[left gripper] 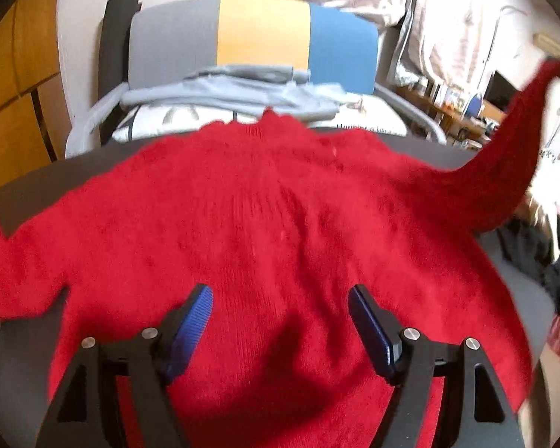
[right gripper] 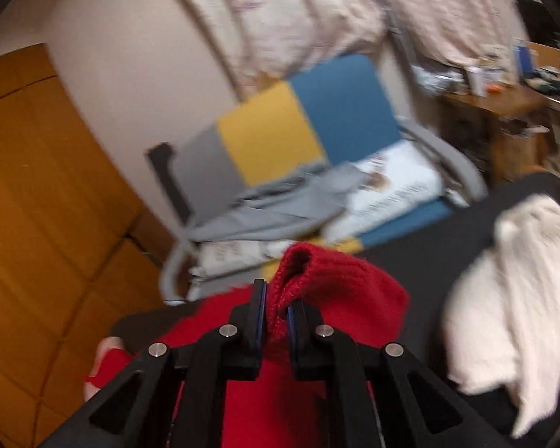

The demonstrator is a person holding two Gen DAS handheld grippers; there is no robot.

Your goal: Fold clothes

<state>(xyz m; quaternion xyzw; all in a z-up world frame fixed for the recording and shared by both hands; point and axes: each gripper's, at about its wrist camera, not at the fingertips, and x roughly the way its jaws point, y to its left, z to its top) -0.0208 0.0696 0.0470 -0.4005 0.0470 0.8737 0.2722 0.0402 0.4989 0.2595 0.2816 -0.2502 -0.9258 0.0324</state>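
The blue-padded fingers [left gripper: 196, 321] of the left gripper [left gripper: 280, 330] stood wide apart with nothing between them; they hung over the lower body of the red sweater [left gripper: 265, 224], whose knit filled the gap from one pad to the other; whether the tips touched the cloth could not be told. The sweater lay spread flat on the dark table [left gripper: 56, 171], its collar toward twelve o'clock at the far table edge; one sleeve ran off toward nine o'clock; the other sleeve [left gripper: 519, 127] rose off the table toward two o'clock and ended blurred near the frame edge.

In the right wrist view the right gripper [right gripper: 276, 311] had its fingers [right gripper: 259, 310] drawn nearly together on a bunch of red knit; the sleeve cuff [right gripper: 317, 272] stuck out beyond the tips toward twelve o'clock, its opening showing; more of the red sweater [right gripper: 268, 403] hung below the jaws.

Beyond the table at twelve o'clock stood a chair [left gripper: 265, 30] with a grey, yellow and blue back; grey clothes [left gripper: 239, 89] lay piled on its seat over white printed items. A wooden door [right gripper: 48, 205] stood at nine o'clock; pale curtains [right gripper: 298, 11] hung at one o'clock. A cream garment [right gripper: 504, 287] lay on the table at three o'clock in the right wrist view, just beside the held sleeve; dark and pink clothes [left gripper: 541, 257] lay at three o'clock in the left view.
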